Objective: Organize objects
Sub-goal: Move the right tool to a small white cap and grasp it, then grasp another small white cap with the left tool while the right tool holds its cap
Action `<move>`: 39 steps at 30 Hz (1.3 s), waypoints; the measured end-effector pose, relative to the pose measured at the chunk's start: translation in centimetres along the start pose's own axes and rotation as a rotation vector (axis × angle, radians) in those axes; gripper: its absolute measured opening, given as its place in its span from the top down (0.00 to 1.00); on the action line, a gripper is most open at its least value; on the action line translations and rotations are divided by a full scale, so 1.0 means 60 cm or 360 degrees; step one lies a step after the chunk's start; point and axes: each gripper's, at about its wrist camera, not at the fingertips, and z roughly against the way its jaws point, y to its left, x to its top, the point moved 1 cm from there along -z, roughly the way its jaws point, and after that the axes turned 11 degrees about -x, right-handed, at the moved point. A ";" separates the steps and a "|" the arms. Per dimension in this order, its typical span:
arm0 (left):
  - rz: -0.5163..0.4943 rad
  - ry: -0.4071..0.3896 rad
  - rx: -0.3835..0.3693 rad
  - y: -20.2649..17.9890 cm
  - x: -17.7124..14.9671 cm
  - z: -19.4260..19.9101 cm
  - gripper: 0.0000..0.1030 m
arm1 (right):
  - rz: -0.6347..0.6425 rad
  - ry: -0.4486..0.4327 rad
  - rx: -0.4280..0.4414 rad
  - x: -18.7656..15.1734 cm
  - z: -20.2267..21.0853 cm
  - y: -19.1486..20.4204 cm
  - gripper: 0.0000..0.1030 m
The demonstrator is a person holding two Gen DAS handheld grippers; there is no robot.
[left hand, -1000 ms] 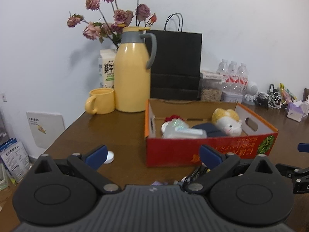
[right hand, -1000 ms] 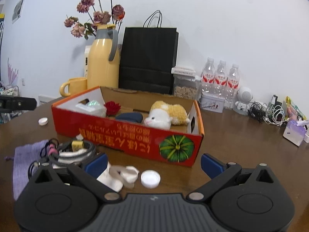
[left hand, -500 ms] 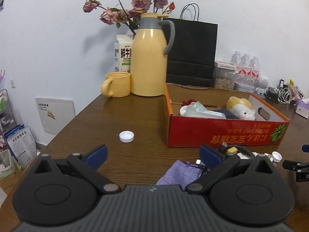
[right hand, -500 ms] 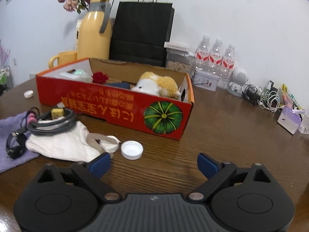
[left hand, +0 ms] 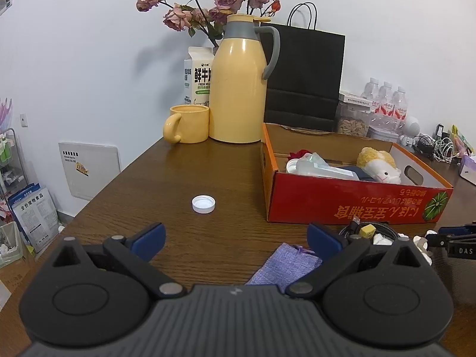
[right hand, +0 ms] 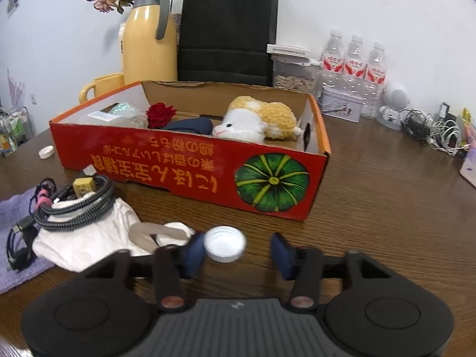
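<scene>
A white bottle cap (right hand: 225,243) lies on the wooden table between the fingers of my right gripper (right hand: 238,253). Its jaws are closing: the left pad is at the cap's edge, and a gap shows at the right pad. Behind the cap stands the red cardboard box (right hand: 190,163) holding a plush toy (right hand: 258,122), a red rose and a dark item. Left of the cap are a white cloth bag (right hand: 89,238), a coiled braided cable (right hand: 77,208) and a purple cloth (right hand: 17,214). My left gripper (left hand: 235,236) stands open above the table, a second white cap (left hand: 203,204) ahead of it.
A yellow thermos (left hand: 238,95), yellow mug (left hand: 187,123), milk carton and black paper bag (left hand: 303,74) line the back wall. Water bottles (right hand: 354,59), a tin and tangled cables (right hand: 431,128) sit at the right. The table's left edge (left hand: 113,178) drops to floor clutter.
My right gripper came forward and down to the white cap, and its jaws narrowed around it. The left gripper drew back and swung left at first, then held still.
</scene>
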 end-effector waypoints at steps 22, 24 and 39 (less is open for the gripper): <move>0.0009 0.0022 0.0126 0.042 0.014 -0.040 0.00 | -0.0115 -0.0376 -0.0249 -0.007 0.055 -0.010 0.74; 0.0001 0.0032 0.0147 0.048 0.018 -0.050 0.00 | -0.0125 -0.0393 -0.0256 -0.007 0.057 -0.010 0.74; -0.0064 0.0232 0.0280 0.095 0.052 -0.183 0.00 | -0.0139 -0.0406 -0.0271 -0.009 0.059 -0.014 0.74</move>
